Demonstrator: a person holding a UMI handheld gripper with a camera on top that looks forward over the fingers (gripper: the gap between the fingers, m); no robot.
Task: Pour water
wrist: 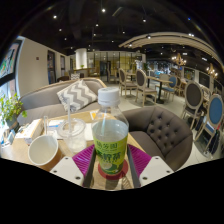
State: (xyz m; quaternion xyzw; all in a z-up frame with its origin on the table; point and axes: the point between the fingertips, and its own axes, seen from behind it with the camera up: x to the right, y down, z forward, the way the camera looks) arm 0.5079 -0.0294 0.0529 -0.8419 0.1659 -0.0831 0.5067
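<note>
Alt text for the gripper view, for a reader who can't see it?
A clear water bottle with a white cap stands gripped between the gripper fingers' pads. Ahead on the table are a glass and a white bowl.

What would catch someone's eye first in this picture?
The clear water bottle with its white cap and green label, standing upright between the gripper fingers. To its side on the wooden table sit a white bowl and a clear glass. Beyond them, a grey sofa with a zigzag cushion.

Clear bottle (109, 135) w/ green label, white cap; zigzag cushion (76, 96).
</note>
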